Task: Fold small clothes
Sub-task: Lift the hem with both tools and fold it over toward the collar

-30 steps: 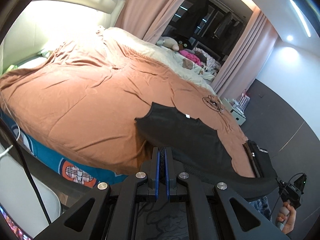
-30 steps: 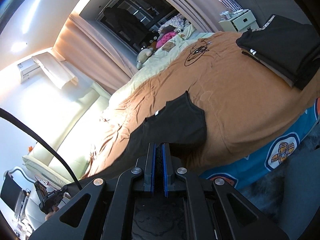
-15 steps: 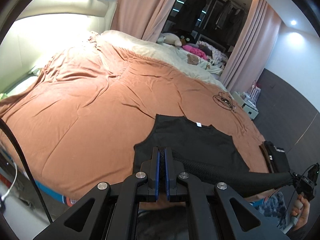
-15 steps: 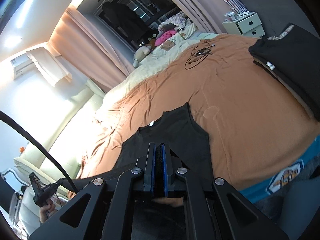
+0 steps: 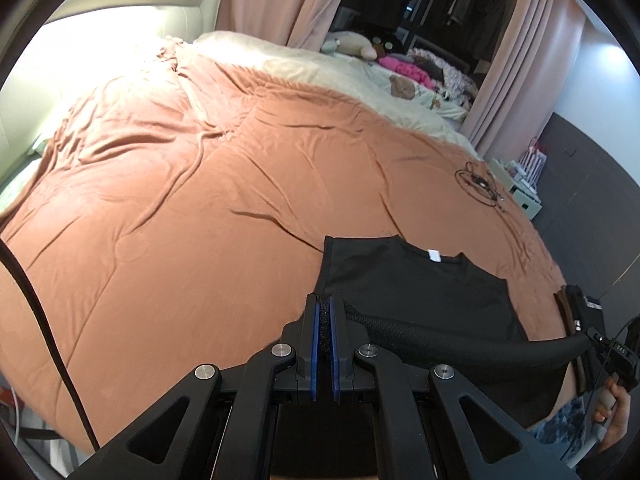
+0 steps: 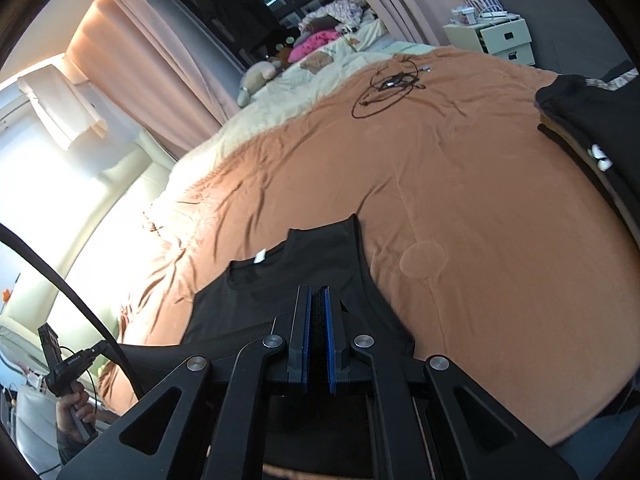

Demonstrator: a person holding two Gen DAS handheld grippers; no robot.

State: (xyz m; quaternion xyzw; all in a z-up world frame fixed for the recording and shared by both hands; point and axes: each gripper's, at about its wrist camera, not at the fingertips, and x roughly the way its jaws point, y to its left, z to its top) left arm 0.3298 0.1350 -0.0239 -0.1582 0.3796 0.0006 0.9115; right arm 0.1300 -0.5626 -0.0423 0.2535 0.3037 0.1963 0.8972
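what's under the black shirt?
The rust-brown quilted bed cover lies under the black sleeveless shirt; the part beneath the cloth is hidden. Both claws clamp its near hem.

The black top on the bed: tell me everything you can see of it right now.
The black top is a sleeveless, tank-style garment of thin, matte knit fabric, with a scooped neckline and a small white label inside the collar. Its upper half lies flat on the brown duvet, neck pointing away from the cameras. Its near edge is lifted and rolled into a taut band: the left hand-held gripper is shut on one end, the right hand-held gripper on the other.
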